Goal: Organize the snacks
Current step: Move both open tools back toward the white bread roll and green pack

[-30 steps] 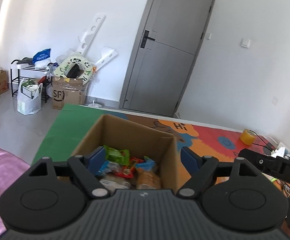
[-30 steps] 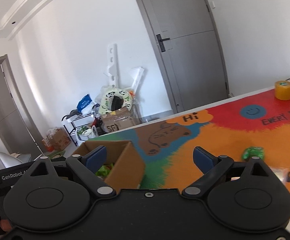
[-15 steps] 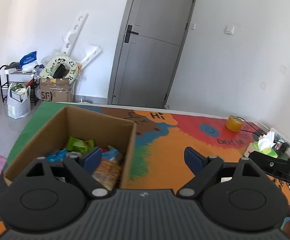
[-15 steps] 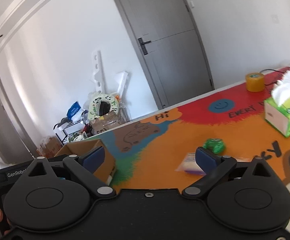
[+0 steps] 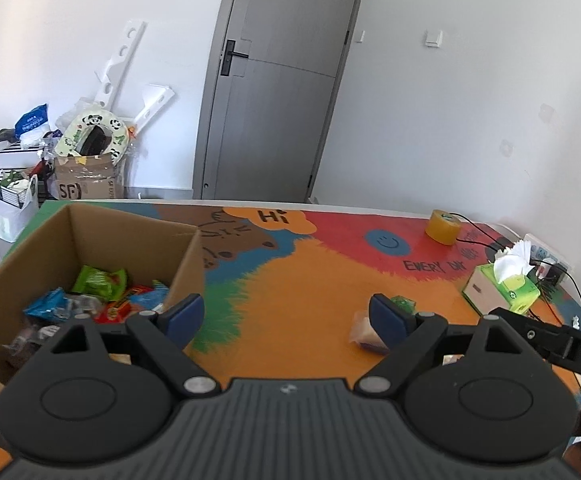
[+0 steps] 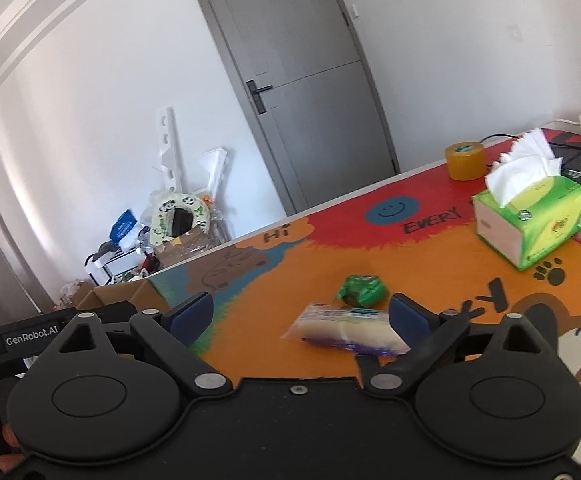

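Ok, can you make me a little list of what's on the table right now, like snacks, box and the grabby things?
Box: brown cardboard box at the table's left end, holding several colourful snack packets
Loose snacks: clear packet with pale filling and purple edge; small crumpled green wrapper just behind it
Other items: green tissue box, yellow tape roll
Surface: colourful cartoon mat
Left gripper: open, empty
Right gripper: open, empty, clear packet lies between its fingers

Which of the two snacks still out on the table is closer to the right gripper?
The long pale packet with the purple edge, right beside the right gripper; the crumpled green packet lies behind it.
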Demonstrator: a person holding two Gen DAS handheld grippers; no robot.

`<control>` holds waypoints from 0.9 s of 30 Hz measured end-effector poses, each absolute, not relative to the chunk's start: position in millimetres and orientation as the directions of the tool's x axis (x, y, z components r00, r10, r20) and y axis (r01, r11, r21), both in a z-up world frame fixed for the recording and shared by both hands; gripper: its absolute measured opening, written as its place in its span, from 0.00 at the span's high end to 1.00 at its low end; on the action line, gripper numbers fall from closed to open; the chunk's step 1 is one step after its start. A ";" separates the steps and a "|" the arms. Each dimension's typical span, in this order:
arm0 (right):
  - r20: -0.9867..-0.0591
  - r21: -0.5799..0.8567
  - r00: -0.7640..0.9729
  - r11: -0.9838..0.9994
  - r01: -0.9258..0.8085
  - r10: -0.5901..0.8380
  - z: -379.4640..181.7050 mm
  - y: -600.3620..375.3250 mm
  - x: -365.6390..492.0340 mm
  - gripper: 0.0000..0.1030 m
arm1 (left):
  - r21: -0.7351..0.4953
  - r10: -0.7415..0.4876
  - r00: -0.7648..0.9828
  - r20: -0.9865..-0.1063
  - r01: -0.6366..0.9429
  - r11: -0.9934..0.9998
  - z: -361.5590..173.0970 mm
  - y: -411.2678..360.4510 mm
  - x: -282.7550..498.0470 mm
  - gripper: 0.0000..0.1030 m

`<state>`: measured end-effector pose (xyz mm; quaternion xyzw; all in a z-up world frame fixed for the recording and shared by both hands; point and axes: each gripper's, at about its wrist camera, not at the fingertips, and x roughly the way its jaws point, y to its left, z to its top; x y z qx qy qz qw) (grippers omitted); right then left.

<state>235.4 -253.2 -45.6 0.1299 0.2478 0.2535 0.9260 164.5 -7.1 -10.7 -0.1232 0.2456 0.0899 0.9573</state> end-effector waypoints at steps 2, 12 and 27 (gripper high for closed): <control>-0.398 0.381 0.748 0.837 -0.393 0.532 -49.8 -260.7 239.1 0.19 | -0.191 0.108 0.860 -0.499 -0.231 0.954 -13.4 -11.9 168.9 0.14; -0.439 0.415 0.741 0.846 -0.336 0.509 -72.0 -283.4 260.6 0.58 | -0.176 0.098 0.837 -0.538 -0.225 0.958 -31.2 -31.5 194.1 0.14; -0.519 0.389 0.745 0.892 -0.231 0.419 -108.2 -288.9 310.1 0.76 | -0.171 0.106 0.784 -0.612 -0.262 0.950 -64.5 -22.9 227.4 0.14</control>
